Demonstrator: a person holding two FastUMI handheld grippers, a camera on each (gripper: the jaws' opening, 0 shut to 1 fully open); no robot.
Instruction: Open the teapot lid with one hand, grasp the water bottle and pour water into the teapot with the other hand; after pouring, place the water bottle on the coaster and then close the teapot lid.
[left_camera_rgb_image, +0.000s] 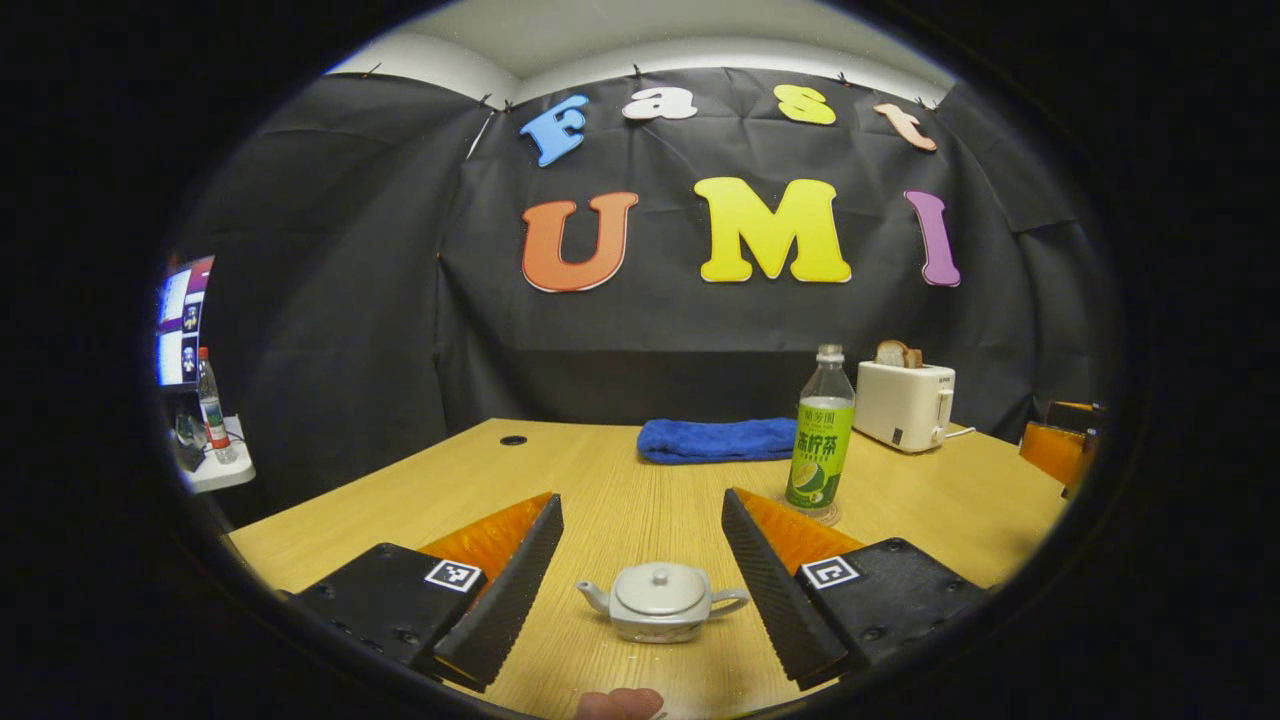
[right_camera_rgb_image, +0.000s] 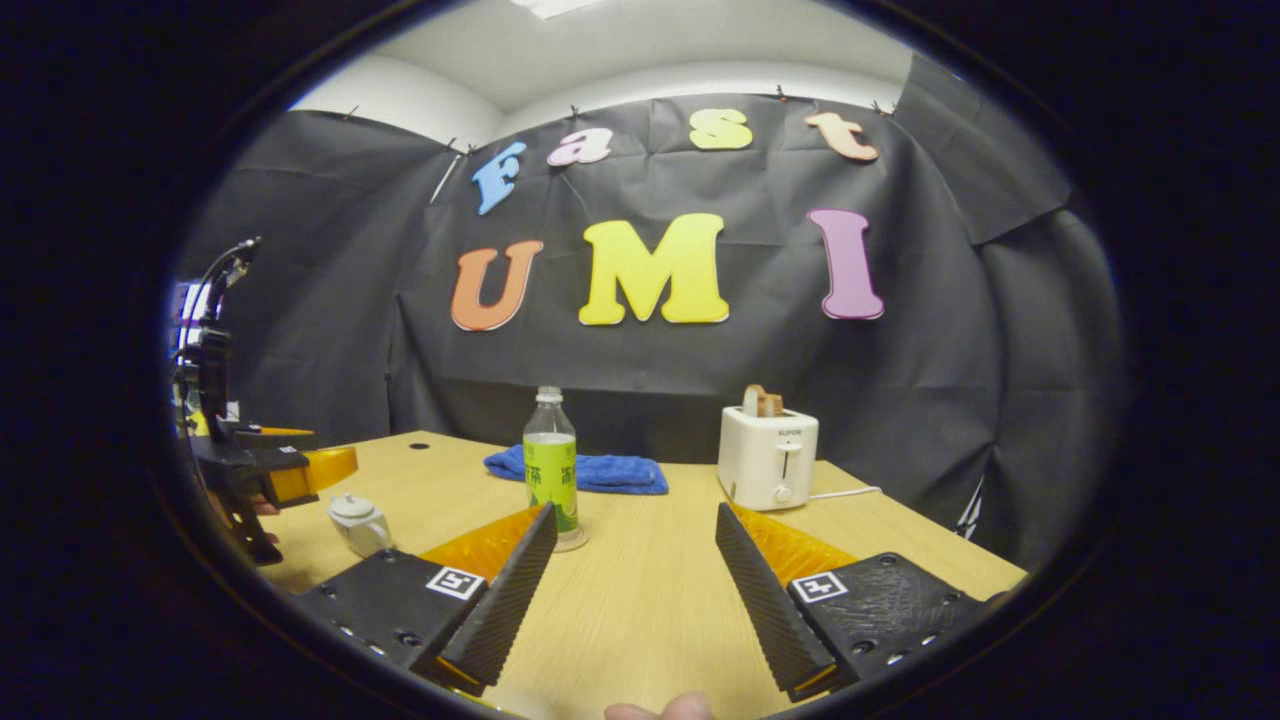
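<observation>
Wooden bench (left_camera_rgb_image: 620, 500) with small dark hole (left_camera_rgb_image: 513, 440) near far left corner. Blue towel (left_camera_rgb_image: 716, 440) folded flat at far edge. White toaster (left_camera_rgb_image: 904, 404) right of towel, bread slice (left_camera_rgb_image: 897, 353) upright in slot, cord (right_camera_rgb_image: 845, 493) trailing right. Off bench at left: lit screen (left_camera_rgb_image: 180, 322), red-capped bottle (left_camera_rgb_image: 211, 405) on white shelf (left_camera_rgb_image: 220, 470).

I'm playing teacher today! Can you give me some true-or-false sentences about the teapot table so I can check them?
1. The teapot has its lid on. True.
2. The water bottle lies on its side. False: it stands upright on the coaster.
3. The toaster has bread in it. True.
4. The left gripper holds the teapot lid. False: its jaws are open, holding nothing.
5. The blue towel covers the teapot. False: it lies farther back on the table.
</observation>
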